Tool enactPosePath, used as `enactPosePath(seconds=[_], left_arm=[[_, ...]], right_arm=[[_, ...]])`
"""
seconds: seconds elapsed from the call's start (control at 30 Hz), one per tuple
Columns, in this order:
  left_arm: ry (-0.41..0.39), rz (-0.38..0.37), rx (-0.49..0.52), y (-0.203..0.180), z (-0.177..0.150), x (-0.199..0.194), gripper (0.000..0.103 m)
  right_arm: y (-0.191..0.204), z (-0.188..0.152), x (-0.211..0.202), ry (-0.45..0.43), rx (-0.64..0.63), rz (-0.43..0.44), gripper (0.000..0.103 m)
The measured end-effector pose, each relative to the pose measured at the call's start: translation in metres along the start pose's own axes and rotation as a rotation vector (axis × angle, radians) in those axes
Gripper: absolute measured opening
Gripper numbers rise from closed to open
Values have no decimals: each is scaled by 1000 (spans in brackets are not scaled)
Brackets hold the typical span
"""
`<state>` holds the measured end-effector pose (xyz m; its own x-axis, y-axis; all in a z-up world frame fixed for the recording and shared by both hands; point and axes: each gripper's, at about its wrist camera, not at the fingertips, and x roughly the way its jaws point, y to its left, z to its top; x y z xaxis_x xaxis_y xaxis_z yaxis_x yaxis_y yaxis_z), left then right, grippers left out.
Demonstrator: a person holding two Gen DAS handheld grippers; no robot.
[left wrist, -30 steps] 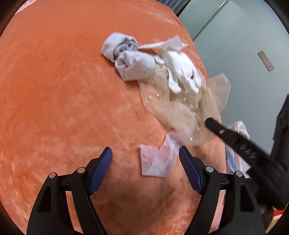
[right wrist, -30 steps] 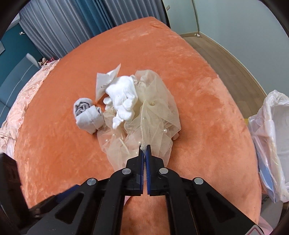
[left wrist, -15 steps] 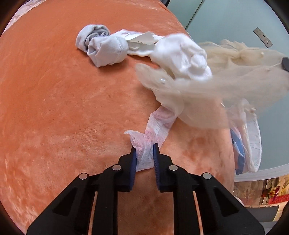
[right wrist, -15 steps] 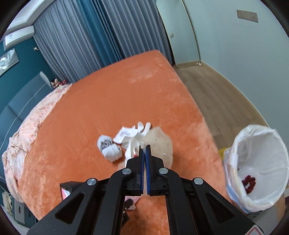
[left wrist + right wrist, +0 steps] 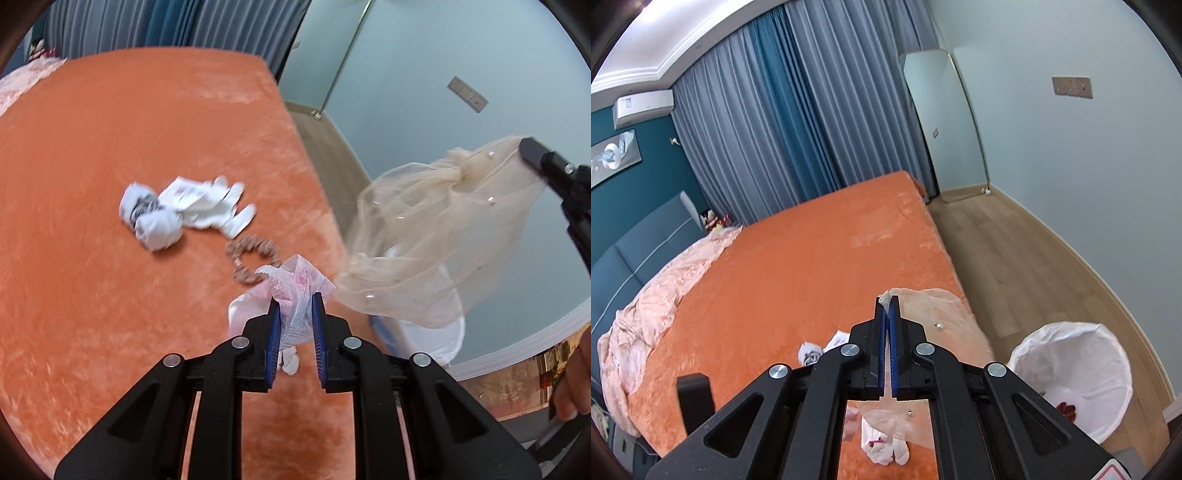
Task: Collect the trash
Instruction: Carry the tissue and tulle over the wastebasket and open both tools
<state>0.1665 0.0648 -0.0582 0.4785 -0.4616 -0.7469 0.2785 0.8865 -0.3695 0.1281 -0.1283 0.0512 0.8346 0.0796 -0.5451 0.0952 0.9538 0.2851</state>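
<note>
With both loads already lifted off the bed (image 5: 110, 147), swing them over the lined bin (image 5: 1071, 373) before releasing. Left gripper (image 5: 295, 306) pinches the pink tissue (image 5: 295, 288); right gripper (image 5: 886, 306) is clamped on the beige tulle (image 5: 443, 236), so keep its hanging tail inside the rim.

left hand-held gripper (image 5: 295, 314) | black frame | blue ribbed pads (image 5: 274, 332) | silver screws (image 5: 240, 342)

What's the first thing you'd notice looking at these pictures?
The huge orange bed fills the room. A see-through beige veil with pearls hangs in the air from the right tool, beside the bed. The left tool pinches a pink tissue, and a white bin waits on the floor.
</note>
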Motion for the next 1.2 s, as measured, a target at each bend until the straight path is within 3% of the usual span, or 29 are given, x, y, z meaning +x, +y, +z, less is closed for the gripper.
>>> enactPosePath(seconds=[0.2, 0.47, 0.7, 1.2], left_arm=[[-77, -59, 58, -45, 26, -30, 16], [-114, -109, 136, -102, 33, -45, 16], [-108, -139, 198, -149, 34, -41, 16], [-70, -178, 300, -214, 25, -17, 16]], right_arm=[[-16, 14, -35, -66, 9, -12, 2], [-42, 20, -63, -106, 27, -42, 2], [-72, 25, -81, -128, 40, -84, 2], [-129, 19, -89, -117, 93, -177, 2]])
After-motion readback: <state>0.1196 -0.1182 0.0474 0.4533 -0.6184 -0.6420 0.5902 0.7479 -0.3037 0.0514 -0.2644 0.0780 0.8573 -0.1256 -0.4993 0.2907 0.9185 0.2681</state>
